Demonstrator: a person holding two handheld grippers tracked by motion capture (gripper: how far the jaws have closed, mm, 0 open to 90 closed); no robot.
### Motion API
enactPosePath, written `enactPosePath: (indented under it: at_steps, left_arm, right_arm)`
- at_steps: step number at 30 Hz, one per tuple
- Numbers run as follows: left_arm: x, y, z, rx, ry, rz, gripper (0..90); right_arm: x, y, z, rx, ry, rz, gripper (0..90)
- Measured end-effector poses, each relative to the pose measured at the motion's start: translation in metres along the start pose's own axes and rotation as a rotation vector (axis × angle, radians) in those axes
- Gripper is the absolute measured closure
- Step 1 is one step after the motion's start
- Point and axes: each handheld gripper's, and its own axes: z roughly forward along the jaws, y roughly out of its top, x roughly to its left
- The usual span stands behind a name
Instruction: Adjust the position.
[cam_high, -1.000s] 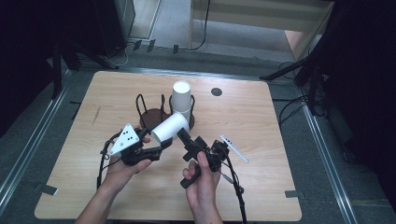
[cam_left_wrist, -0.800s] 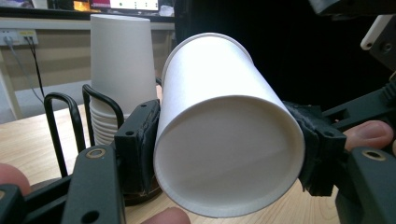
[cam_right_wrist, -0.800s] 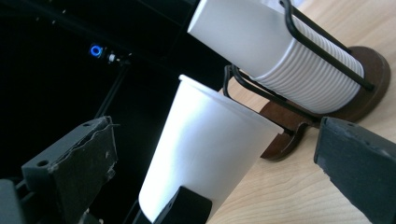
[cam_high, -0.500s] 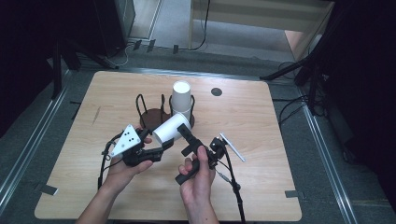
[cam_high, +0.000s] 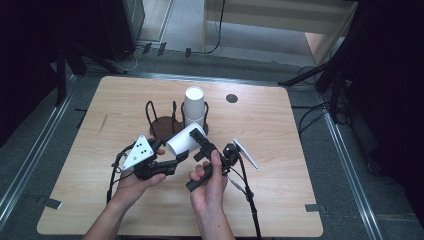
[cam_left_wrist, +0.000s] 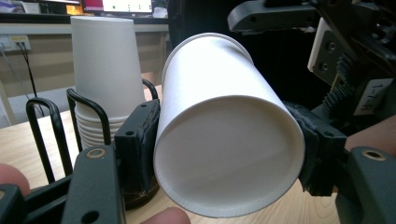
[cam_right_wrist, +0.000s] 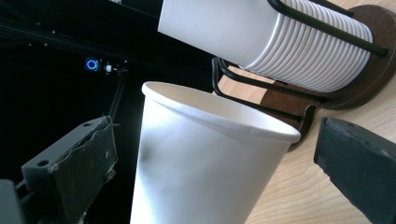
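Note:
My left gripper (cam_high: 176, 151) (cam_left_wrist: 224, 158) is shut on a white paper cup (cam_high: 183, 140) (cam_left_wrist: 219, 140), which lies tilted just above the table with its base towards that gripper's camera. My right gripper (cam_high: 196, 140) (cam_right_wrist: 215, 158) stands open around the cup's (cam_right_wrist: 205, 168) mouth end. Both of its pads (cam_right_wrist: 81, 163) sit apart from the cup's wall. Just behind, a stack of white cups (cam_high: 194, 104) (cam_left_wrist: 105, 70) (cam_right_wrist: 280, 42) stands upside down in a black wire holder (cam_high: 159, 125) with a brown base.
The wooden table (cam_high: 300, 175) has a small dark round mark (cam_high: 231, 98) at the back right. Black cables trail from both grippers towards the front edge. Dark floor and stands surround the table.
The right gripper has edged slightly towards the cup's mouth. The left gripper and the cup have stayed in place.

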Motion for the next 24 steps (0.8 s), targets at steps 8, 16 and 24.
enactPosePath:
  at_steps: [8,16,24]
  left_arm:
    - [-0.002,0.0,0.001,-0.005,-0.007,0.001,33.9]
    - [-0.002,-0.001,0.001,0.002,-0.005,0.006,33.8]
    - [-0.002,-0.002,0.002,0.009,-0.006,0.01,33.8]
  right_arm:
    - [-0.001,0.003,0.007,0.006,-0.003,0.028,0.0]
    - [-0.004,0.006,0.013,0.016,-0.006,0.043,0.0]
    - [-0.006,0.007,0.018,0.029,0.012,0.063,0.0]
